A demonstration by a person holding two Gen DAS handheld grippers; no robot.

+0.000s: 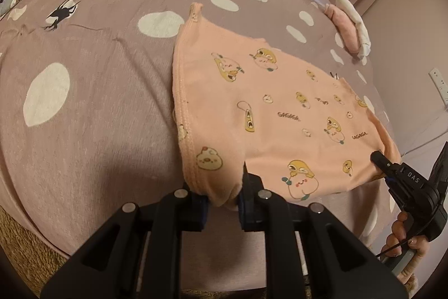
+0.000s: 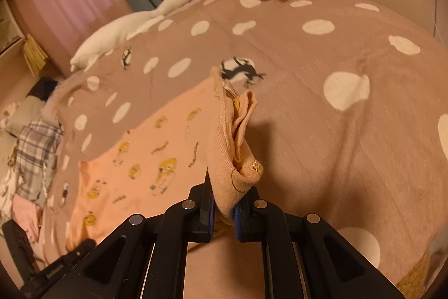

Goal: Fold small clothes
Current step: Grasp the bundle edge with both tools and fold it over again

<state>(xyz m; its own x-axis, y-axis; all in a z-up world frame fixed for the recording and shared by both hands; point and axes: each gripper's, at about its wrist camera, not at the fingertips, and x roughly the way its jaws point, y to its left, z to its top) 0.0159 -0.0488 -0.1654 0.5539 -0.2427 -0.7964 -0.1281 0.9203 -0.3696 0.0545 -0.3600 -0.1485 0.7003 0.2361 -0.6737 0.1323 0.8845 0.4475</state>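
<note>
The peach garment (image 1: 268,108) is being held stretched along the bed's (image 1: 92,102) near edge, one corner pinched in the left hand-held gripper (image 1: 222,203), the other in the right hand-held gripper (image 2: 224,212), its far hem lying bedward.

Wrist views — close, downward (shared bedspread (image 1: 98,108))
</note>
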